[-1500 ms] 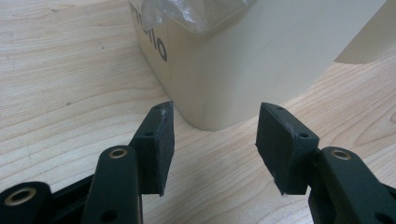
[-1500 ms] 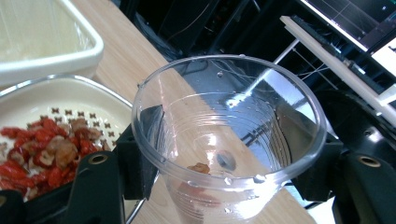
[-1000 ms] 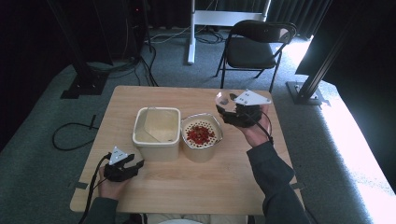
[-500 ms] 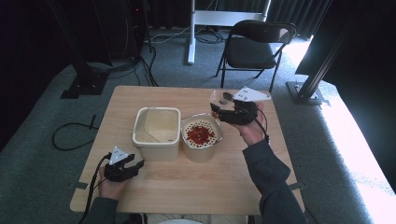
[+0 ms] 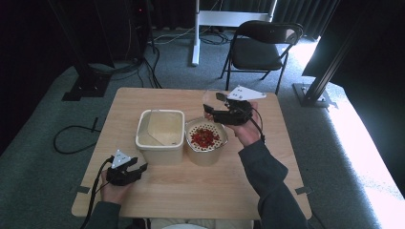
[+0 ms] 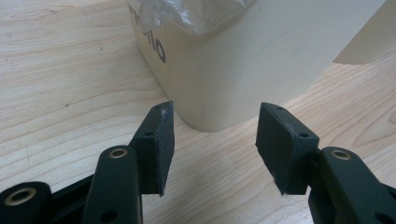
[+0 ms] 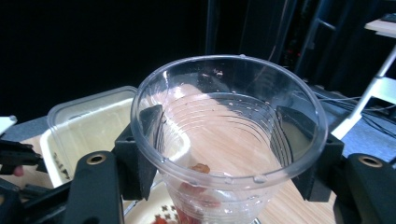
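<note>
**Cup held at the strainer bowl, square tub waiting alongside**

The right tool (image 7: 224, 140) pinches a clear ribbed plastic cup (image 7: 229, 135), one jaw on each side of its wall. It holds the cup above the far edge of the round beige bowl with a perforated white strainer insert (image 5: 206, 143). Red pieces (image 5: 204, 137) lie heaped in the strainer, and a few cling inside the cup near its bottom, so the cup is probably held there to tip its contents out over the holes. The left tool (image 6: 212, 140) rests low on the light wooden counter (image 5: 191, 191), jaws spread and empty, facing a corner of the cream square plastic tub (image 6: 261, 60). From there it could likely steady the tub, which stands just beside the bowl.
</note>
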Tool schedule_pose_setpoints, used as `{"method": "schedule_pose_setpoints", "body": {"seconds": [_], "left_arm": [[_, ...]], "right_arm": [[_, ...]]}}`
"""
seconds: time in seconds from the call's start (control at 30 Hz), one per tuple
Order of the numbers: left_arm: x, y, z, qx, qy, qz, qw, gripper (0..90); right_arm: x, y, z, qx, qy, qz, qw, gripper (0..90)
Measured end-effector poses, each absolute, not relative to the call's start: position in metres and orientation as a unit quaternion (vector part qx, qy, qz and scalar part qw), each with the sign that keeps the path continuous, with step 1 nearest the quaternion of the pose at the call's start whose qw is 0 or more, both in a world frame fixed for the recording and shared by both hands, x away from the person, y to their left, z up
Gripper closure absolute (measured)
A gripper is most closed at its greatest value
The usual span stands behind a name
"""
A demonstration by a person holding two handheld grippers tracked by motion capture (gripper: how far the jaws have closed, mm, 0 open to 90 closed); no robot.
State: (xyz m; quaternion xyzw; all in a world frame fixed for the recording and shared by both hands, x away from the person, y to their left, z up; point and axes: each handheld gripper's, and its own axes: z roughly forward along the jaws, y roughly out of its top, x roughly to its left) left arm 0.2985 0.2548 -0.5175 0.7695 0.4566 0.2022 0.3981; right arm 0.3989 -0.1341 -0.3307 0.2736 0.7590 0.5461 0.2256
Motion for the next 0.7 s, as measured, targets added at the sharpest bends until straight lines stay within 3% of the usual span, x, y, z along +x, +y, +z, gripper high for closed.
{"method": "schedule_pose_setpoints", "body": {"seconds": [0.7], "left_arm": [[0.299,0.254,-0.517,0.769,0.456,0.202,0.4,47.8]], "right_arm": [[0.409,-0.086,-0.33,0.246,0.774,0.551,0.193,33.5]]}}
